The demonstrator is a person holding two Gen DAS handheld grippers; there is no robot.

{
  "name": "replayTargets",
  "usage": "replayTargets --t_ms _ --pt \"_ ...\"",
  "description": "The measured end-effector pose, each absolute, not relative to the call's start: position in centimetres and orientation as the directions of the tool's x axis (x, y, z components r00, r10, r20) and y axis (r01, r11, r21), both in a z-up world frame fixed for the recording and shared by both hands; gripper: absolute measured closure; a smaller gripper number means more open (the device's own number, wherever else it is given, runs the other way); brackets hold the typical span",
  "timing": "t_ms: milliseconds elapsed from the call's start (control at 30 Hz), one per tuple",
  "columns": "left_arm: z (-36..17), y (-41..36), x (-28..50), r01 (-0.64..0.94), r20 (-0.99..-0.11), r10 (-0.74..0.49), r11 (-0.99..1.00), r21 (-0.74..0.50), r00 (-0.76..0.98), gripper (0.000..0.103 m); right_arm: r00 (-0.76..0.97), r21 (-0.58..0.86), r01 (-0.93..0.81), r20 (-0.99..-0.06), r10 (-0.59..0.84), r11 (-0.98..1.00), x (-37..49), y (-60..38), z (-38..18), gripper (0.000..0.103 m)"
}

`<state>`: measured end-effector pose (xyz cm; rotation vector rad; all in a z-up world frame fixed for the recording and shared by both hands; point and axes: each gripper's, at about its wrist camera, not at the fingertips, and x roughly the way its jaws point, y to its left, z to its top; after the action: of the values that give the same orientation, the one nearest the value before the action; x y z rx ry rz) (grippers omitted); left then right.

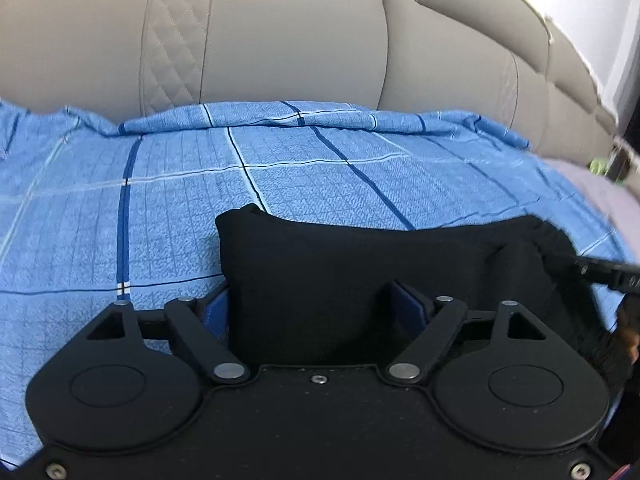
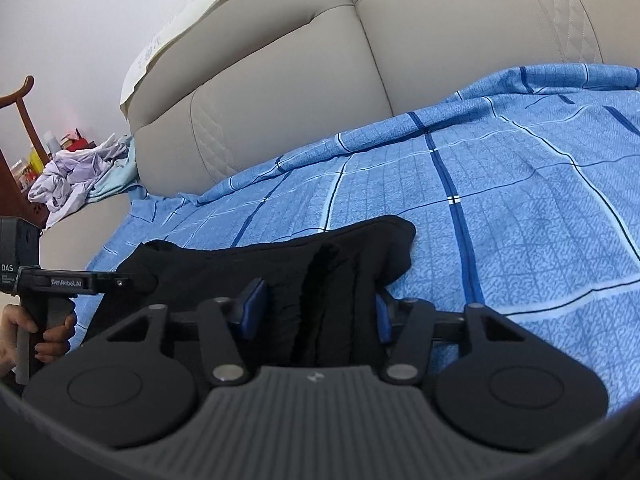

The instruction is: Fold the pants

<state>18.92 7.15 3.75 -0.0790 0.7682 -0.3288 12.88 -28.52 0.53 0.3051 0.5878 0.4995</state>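
The black pants lie bunched on a blue checked bedsheet. In the left wrist view my left gripper is wide open, its blue pads on either side of the near edge of the pants. The right gripper's tip reaches the pants' right end. In the right wrist view the pants lie between the blue pads of my open right gripper. The left gripper shows at the left, held by a hand, its tip at the pants' left end.
A beige padded headboard stands behind the bed. A heap of pale clothes and a wooden chair are beyond the bed's left side. The sheet stretches to the right of the pants.
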Motion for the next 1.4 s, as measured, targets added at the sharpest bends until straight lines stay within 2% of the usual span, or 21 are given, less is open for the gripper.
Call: replayTargets --t_ms 133,333,400,500,567,667,700,733,767,800,900,1000,1100,1200,1400 --pt "3.7 7.2 18.6 0.272 -0.666 -0.319 0.946 -0.178 0.674 0.029 0.723 0.405 -0.358 -0.45 0.524 0.841 12.8 -28.4 0.5 0.046" --pt "3.4 6.5 18.6 0.273 -0.659 -0.299 0.951 -0.146 0.691 0.025 0.731 0.393 -0.352 -0.451 0.512 0.85 12.7 -28.2 0.6 0.046" --pt "3.4 6.7 18.2 0.262 -0.65 -0.295 0.953 -0.15 0.701 0.034 0.734 0.389 -0.348 -0.453 0.506 0.853 12.7 -28.1 0.6 0.047" --pt "3.6 7.1 18.0 0.225 -0.64 -0.285 0.958 -0.175 0.714 0.042 0.739 0.385 -0.34 -0.455 0.497 0.858 12.5 -27.9 0.7 0.048" --pt "3.6 7.3 18.1 0.219 -0.641 -0.286 0.958 -0.184 0.712 0.04 0.739 0.385 -0.338 -0.456 0.495 0.859 12.5 -27.8 0.7 0.049" --pt "3.3 7.1 18.5 0.225 -0.643 -0.292 0.956 -0.187 0.708 0.029 0.74 0.386 -0.336 -0.457 0.494 0.859 12.5 -27.8 0.7 0.049" --pt "3.3 6.9 18.5 0.226 -0.642 -0.286 0.958 -0.176 0.711 0.029 0.74 0.386 -0.335 -0.457 0.494 0.859 12.5 -27.8 0.8 0.049" --pt "3.3 6.6 18.5 0.222 -0.643 -0.272 0.962 -0.159 0.716 0.031 0.74 0.385 -0.335 -0.458 0.493 0.86 12.5 -27.8 0.8 0.049" --pt "3.4 6.3 18.3 0.216 -0.638 -0.259 0.965 -0.146 0.725 0.043 0.739 0.385 -0.335 -0.458 0.494 0.86 12.5 -27.7 0.8 0.05" --pt "3.6 6.2 17.9 0.207 -0.623 -0.249 0.968 -0.14 0.742 0.061 0.738 0.387 -0.335 -0.459 0.495 0.859 12.5 -27.7 0.8 0.051" --pt "4.6 5.6 16.3 0.218 -0.579 -0.24 0.97 -0.109 0.779 0.081 0.733 0.415 -0.327 -0.456 0.505 0.849 12.4 -27.6 1.0 0.063" --pt "5.5 3.6 14.2 0.238 -0.511 -0.176 0.969 0.058 0.842 0.089 0.745 0.382 -0.324 -0.46 0.482 0.866 11.9 -26.5 1.6 0.069" --pt "6.7 2.2 12.6 0.236 -0.431 -0.151 0.96 0.152 0.89 0.089 0.777 0.313 -0.326 -0.449 0.441 0.892 11.3 -25.2 2.8 0.072" --pt "8.2 2.2 13.0 0.221 -0.403 -0.137 0.961 0.168 0.905 0.089 0.802 0.27 -0.332 -0.424 0.421 0.904 11.3 -24.5 4.2 0.072" --pt "10.0 4.2 19.0 0.123 -0.399 -0.072 0.987 0.103 0.914 0.089 0.826 0.2 -0.356 -0.389 0.407 0.913 15.1 -22.1 6.7 0.073"
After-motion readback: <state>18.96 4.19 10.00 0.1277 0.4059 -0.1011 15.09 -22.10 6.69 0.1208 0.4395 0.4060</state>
